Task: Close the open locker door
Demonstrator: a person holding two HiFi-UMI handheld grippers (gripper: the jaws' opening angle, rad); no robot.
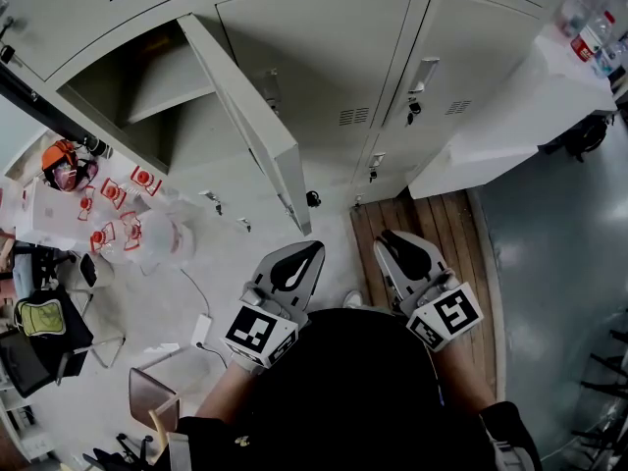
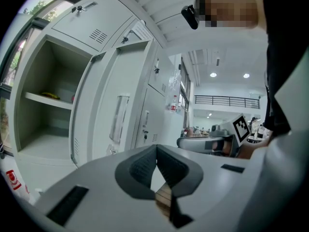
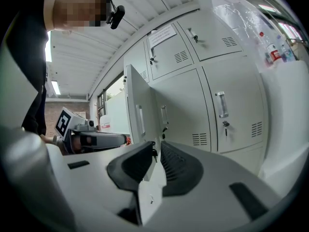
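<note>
Presently, neither tool is at work. The left gripper (image 1: pixel 304 260) and the right gripper (image 1: pixel 397 245) are both held low against the person's body. Each has its jaws pressed together with nothing between them.

The open locker door (image 1: pixel 250 116) stands swung well out from the bank of lockers, well apart from both grippers. Its compartment (image 1: pixel 137 101) gapes to its left, with one shelf showing inside. The door's handle side faces the right gripper, so that tool looks the likelier pusher.

Risks, as judged:
- A closed jaw tip set on the door's thin free edge could skid off the smooth painted metal.
- A push close to the hinge would have little leverage and the door might stall half shut.
- Too hard a shove and the door may bounce back off the frame unlatched.
- The latch cannot be made out from here.
</note>
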